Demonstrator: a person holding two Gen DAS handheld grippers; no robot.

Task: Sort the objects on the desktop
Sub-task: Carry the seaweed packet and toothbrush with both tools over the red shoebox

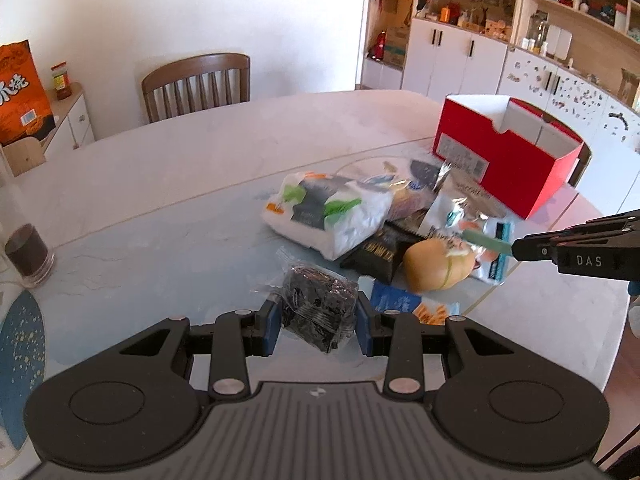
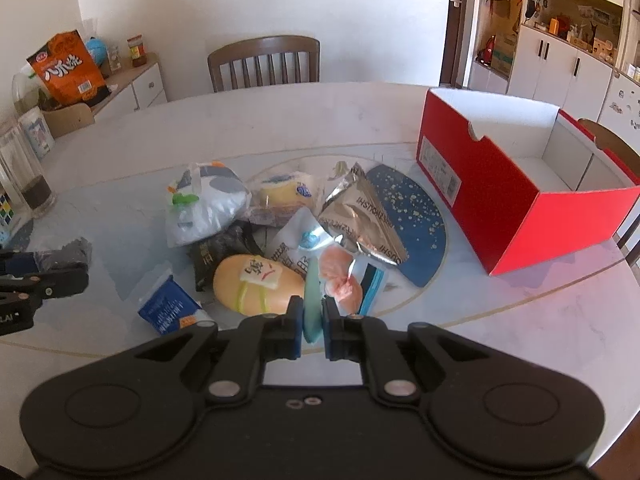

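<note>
A pile of snack packets lies mid-table: a white bag (image 1: 328,210), a yellow bun (image 1: 436,266), a black packet (image 1: 378,258), a blue packet (image 2: 170,308) and a silver packet (image 2: 360,216). My left gripper (image 1: 318,322) is shut on a dark crinkly snack packet (image 1: 320,308) held just above the table; it also shows in the right wrist view (image 2: 64,258). My right gripper (image 2: 312,320) is shut on a thin flat green packet (image 2: 312,304), seen edge-on, right of the bun. An open red box (image 2: 496,184) stands at the right.
A glass with dark contents (image 1: 28,256) stands at the table's left. A wooden chair (image 1: 198,84) is at the far side. A side cabinet holds an orange bag (image 2: 66,66). White cupboards (image 1: 452,56) line the right wall.
</note>
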